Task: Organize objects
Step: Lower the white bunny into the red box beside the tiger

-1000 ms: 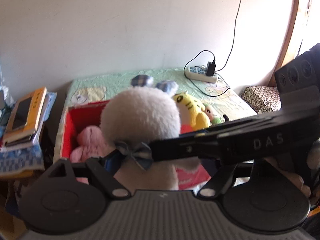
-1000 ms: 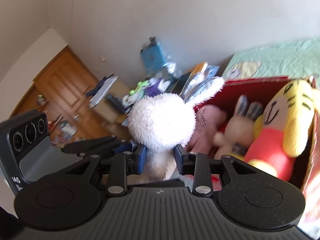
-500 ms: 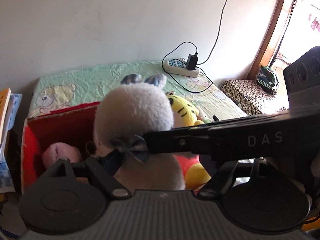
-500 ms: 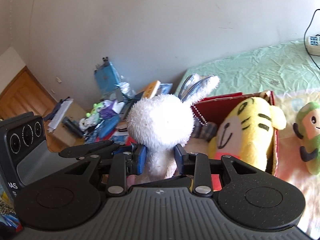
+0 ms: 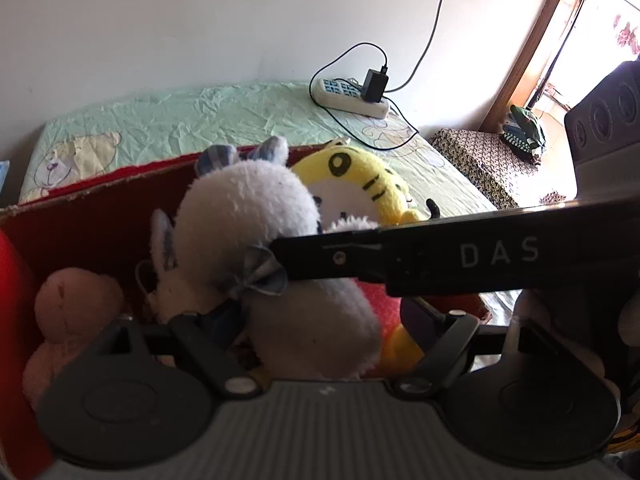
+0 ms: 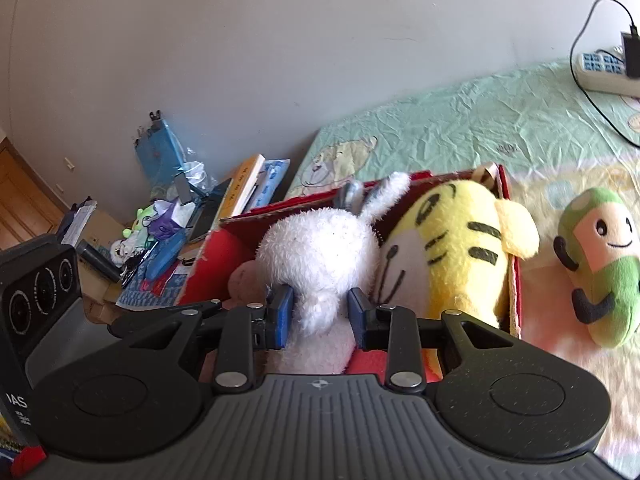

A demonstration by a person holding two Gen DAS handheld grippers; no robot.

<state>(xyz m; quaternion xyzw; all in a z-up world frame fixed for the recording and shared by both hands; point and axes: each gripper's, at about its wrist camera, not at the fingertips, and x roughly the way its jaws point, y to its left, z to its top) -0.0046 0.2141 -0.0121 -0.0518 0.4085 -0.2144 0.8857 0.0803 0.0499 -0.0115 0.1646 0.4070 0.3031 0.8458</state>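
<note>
Right claw [image 6: 320, 314] clamped on the fluffy white plush rabbit [image 6: 320, 256], lowering it into the red cardboard box [image 6: 514, 280] beside the yellow plush tiger [image 6: 448, 240]; left claw [image 5: 316, 320] spread apart around its body.

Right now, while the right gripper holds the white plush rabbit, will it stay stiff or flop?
The white plush rabbit probably squashes easily: its neck narrows between the right gripper pads. Its striped ears look thin, so they likely flop. It seems light, since this neck pinch alone appears to carry it over the red box.
</note>
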